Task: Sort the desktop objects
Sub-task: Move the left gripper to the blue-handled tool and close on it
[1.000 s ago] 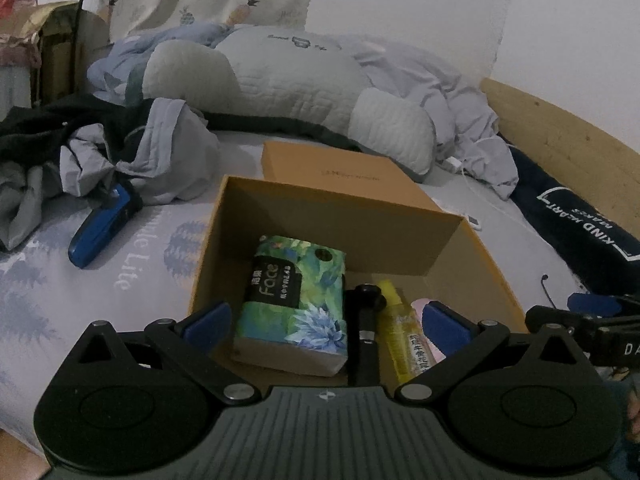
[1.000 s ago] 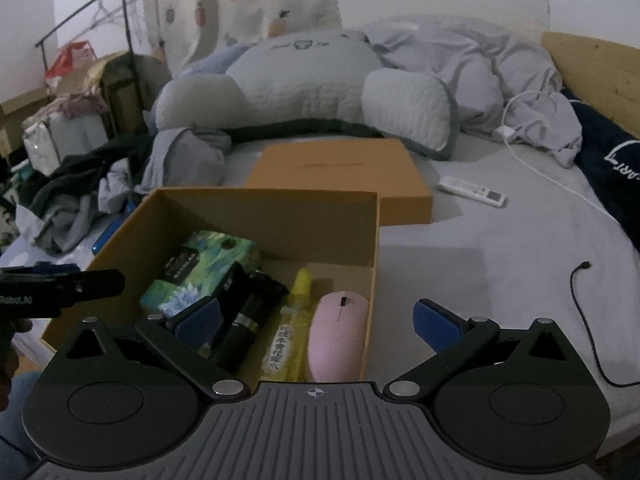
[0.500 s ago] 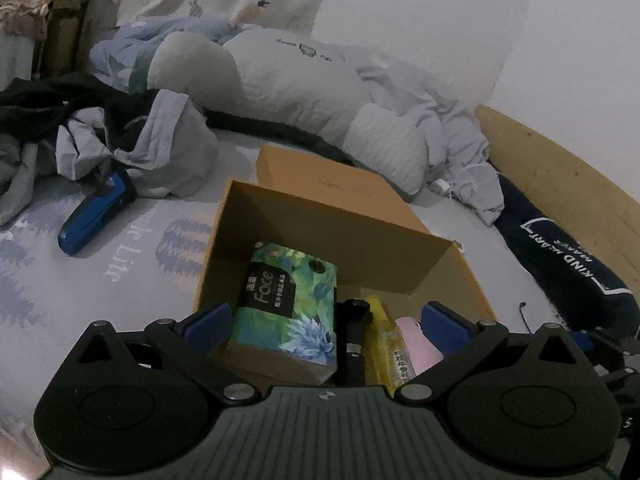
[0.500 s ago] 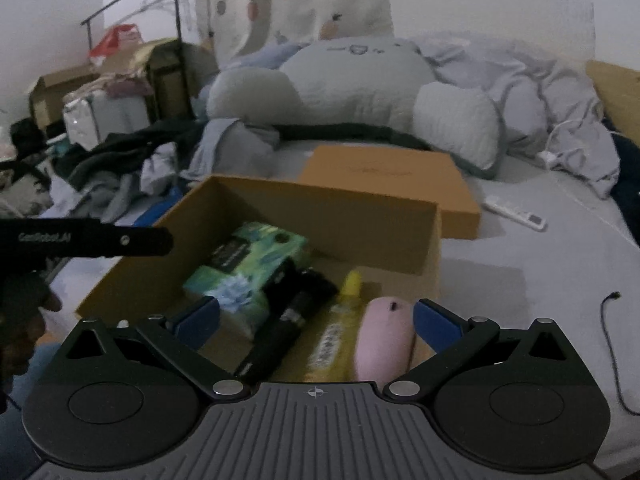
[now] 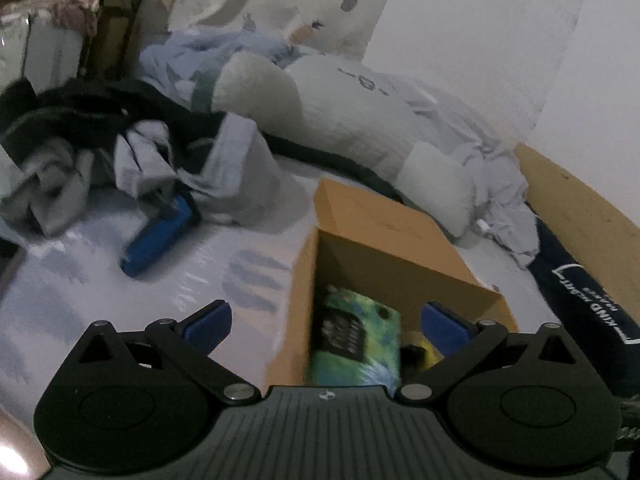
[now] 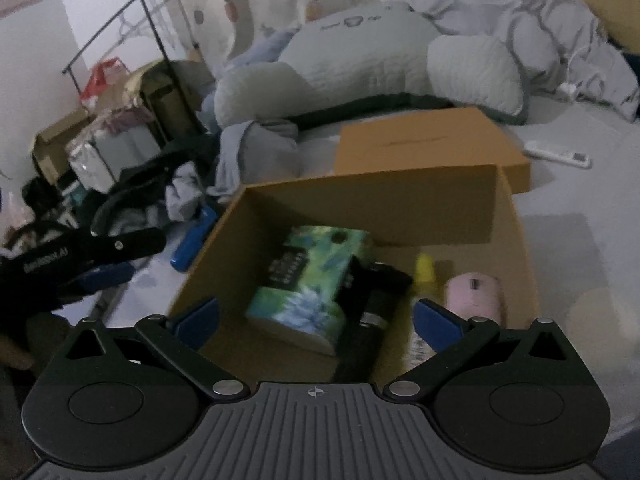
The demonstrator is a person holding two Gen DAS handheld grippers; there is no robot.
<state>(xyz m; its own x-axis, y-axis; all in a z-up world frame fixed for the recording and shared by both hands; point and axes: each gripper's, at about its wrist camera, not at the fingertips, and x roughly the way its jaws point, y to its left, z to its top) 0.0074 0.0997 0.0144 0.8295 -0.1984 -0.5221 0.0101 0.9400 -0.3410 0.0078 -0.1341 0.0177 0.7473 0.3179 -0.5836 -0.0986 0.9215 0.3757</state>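
An open orange cardboard box (image 6: pixel 440 208) (image 5: pixel 384 264) sits on the bed. Inside it lie a green tissue pack (image 6: pixel 312 276) (image 5: pixel 356 340), a black cylinder (image 6: pixel 372 312), a yellow bottle (image 6: pixel 424 272) and a pink mouse (image 6: pixel 474 292). My right gripper (image 6: pixel 316 320) hangs open just above the box's near side, holding nothing. My left gripper (image 5: pixel 326 320) is also open and empty, over the box's left wall; it shows as a black bar (image 6: pixel 88 252) at the left of the right wrist view. A blue object (image 5: pixel 160 236) (image 6: pixel 192 240) lies on the sheet left of the box.
The box's orange lid (image 6: pixel 428 144) lies behind it. A large grey plush pillow (image 6: pixel 360 64), crumpled clothes (image 5: pixel 132 156) and a grey duvet (image 6: pixel 560 40) crowd the back. A white remote (image 6: pixel 556 154) lies to the right. A dark blue cloth (image 5: pixel 580 292) runs along the wooden bed frame (image 5: pixel 580 208).
Both grippers have swung to the left, so the box now sits further right in each view. Both stay open; the box's contents have not moved.
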